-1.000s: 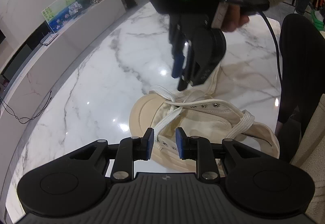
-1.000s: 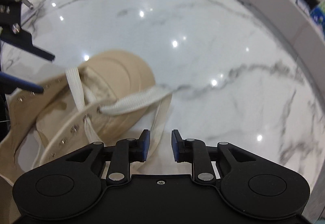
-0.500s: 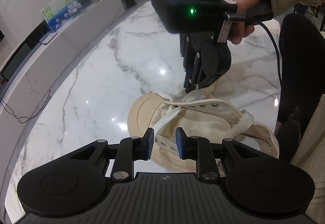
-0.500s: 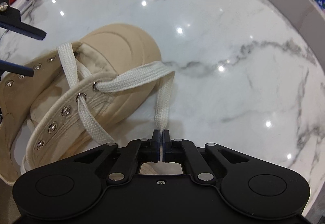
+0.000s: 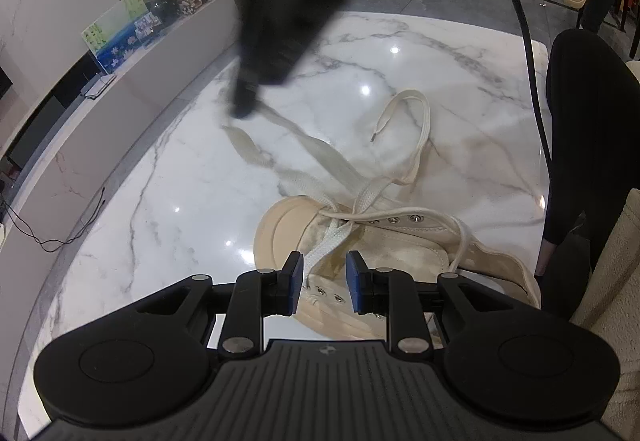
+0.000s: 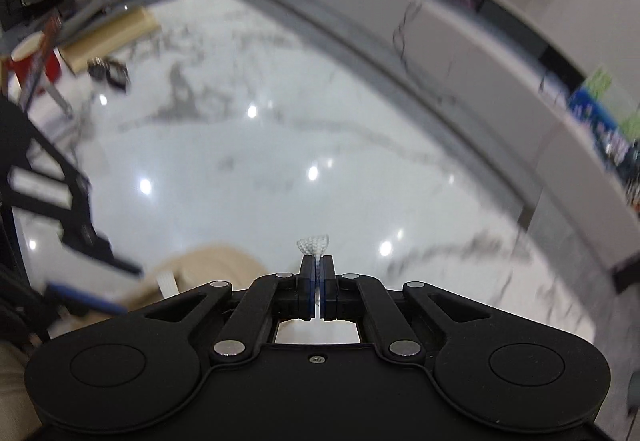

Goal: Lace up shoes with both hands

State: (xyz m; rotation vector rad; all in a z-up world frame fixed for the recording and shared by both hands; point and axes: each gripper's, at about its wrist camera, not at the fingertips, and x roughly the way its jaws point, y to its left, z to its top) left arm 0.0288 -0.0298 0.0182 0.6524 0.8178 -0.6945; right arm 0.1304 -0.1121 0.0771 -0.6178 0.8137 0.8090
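Observation:
A cream canvas shoe (image 5: 360, 241) lies on the white marble table (image 5: 180, 181), toe pointing away. My left gripper (image 5: 322, 283) is open, its blue pads just above the eyelet rows near the toe. My right gripper (image 6: 318, 295) is shut on the white lace, whose end (image 6: 314, 243) sticks out past the pads. In the left wrist view the right gripper (image 5: 244, 103) is blurred, up and to the left of the shoe, with the lace (image 5: 316, 153) stretched taut from the front eyelets. The other lace end (image 5: 416, 137) loops loose on the table. The shoe's toe (image 6: 216, 261) shows low in the right wrist view.
A person's black-clad leg (image 5: 588, 145) and a beige cushion (image 5: 612, 273) are at the right. A long grey-white sideboard (image 5: 132, 81) runs past the table's left edge. A red cup (image 6: 34, 59), a wooden board (image 6: 112, 35) and small dark items (image 6: 108, 71) sit at the far end.
My right gripper, shut on the lace, has lifted and pulled it up and away from the shoe to the left, drawing it taut. My left gripper stayed open over the shoe.

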